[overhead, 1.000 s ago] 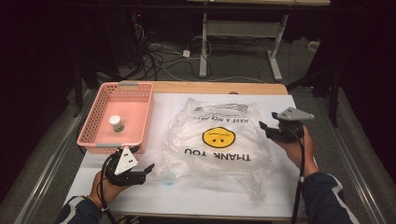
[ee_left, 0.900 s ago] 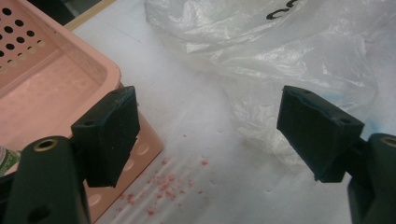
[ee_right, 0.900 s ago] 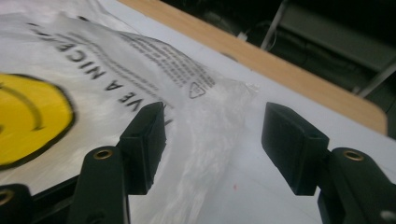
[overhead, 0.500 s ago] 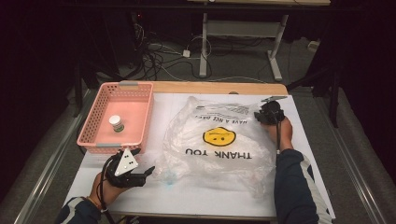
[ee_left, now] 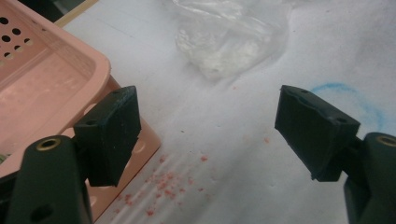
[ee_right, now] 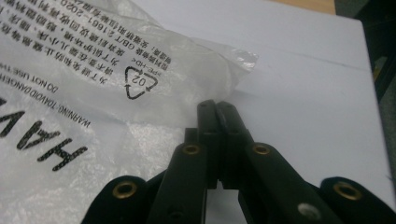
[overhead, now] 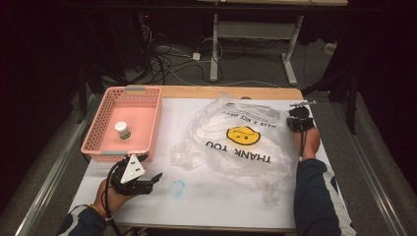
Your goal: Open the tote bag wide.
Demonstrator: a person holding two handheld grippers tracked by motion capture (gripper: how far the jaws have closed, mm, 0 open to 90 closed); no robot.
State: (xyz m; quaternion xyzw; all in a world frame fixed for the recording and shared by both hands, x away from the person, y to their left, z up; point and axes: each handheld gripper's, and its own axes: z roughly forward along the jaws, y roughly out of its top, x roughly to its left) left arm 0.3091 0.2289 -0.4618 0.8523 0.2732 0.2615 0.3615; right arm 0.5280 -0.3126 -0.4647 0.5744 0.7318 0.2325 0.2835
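1. Jaws of the right gripper (ee_right: 218, 106) have just been closing and now meet pad to pad at the far right edge of the plastic bag (overhead: 246, 140); whether any film is pinched between them I cannot tell.
2. Since a second ago this gripper has come forward and down from the table's right side to the bag's top right corner.
3. Left gripper (ee_left: 205, 116) jaws stand wide apart with nothing between them, low over the white table cover (overhead: 206, 206), just beside the near corner of the pink basket (overhead: 147, 147).
4. Lying flat and crumpled mid-table, the bag shows its smiley print face up.
5. A small white jar (overhead: 122, 130) stands inside the basket.
6. My reading: closing at the bag's rim suggests a first grab at its mouth, probably to lift it open.
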